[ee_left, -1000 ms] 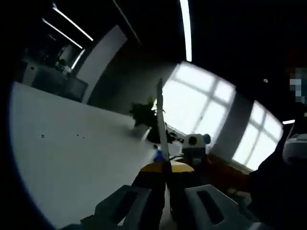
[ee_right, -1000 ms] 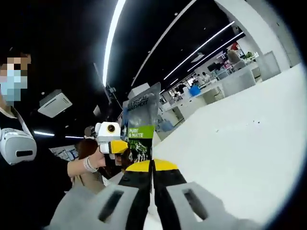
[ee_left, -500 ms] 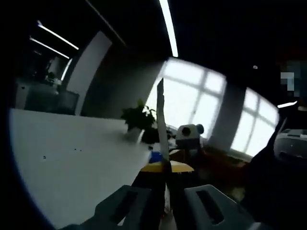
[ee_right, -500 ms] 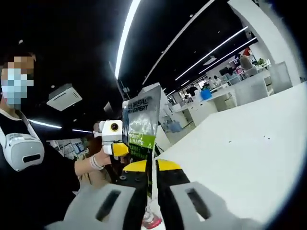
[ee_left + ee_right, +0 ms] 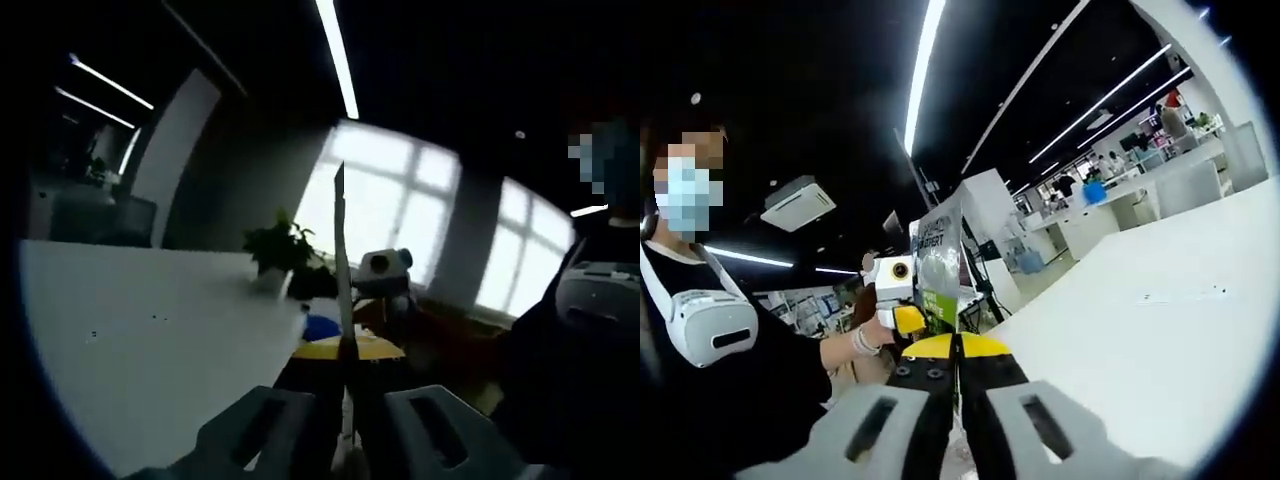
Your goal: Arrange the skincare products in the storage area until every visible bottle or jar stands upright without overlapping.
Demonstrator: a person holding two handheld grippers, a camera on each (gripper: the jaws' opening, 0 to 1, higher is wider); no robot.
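Skincare sachet (image 5: 939, 262), flat and dark with a green band and white lettering, held off the table between both tools. Long axis runs along the jaws, pointing toward 12 o'clock in both views and leaning slightly left in the right gripper view.

Right gripper (image 5: 958, 345): yellow-tipped jaws closed together on the sachet's lower edge. The printed face shows, angled toward the camera; the upper corner stands clear against the dark ceiling.

Left gripper (image 5: 347, 348): jaws likewise pressed together on the sachet (image 5: 342, 250). Here the pack is seen edge-on, a thin pale sliver rising from the jaw tips to about mid-frame.

Outward, right gripper view: the left gripper (image 5: 902, 305) appears at 9 o'clock of the sachet, just beside it, white body with yellow tip, held by a hand (image 5: 872, 335). The person's dark sleeve extends to 8 o'clock, with a white headset (image 5: 710, 325) hanging at the chest. White table (image 5: 1160, 340) spreads from 3 to 5 o'clock. Ceiling light strips run overhead.

Outward, left gripper view: the right gripper (image 5: 385, 270) sits just right of the sachet's edge. A blue object (image 5: 320, 326), too small to identify, lies beside the jaw tips. White table (image 5: 150, 350) fills 8 to 10 o'clock; a potted plant (image 5: 275, 250) stands at its far edge. Bright windows (image 5: 400, 215) behind.
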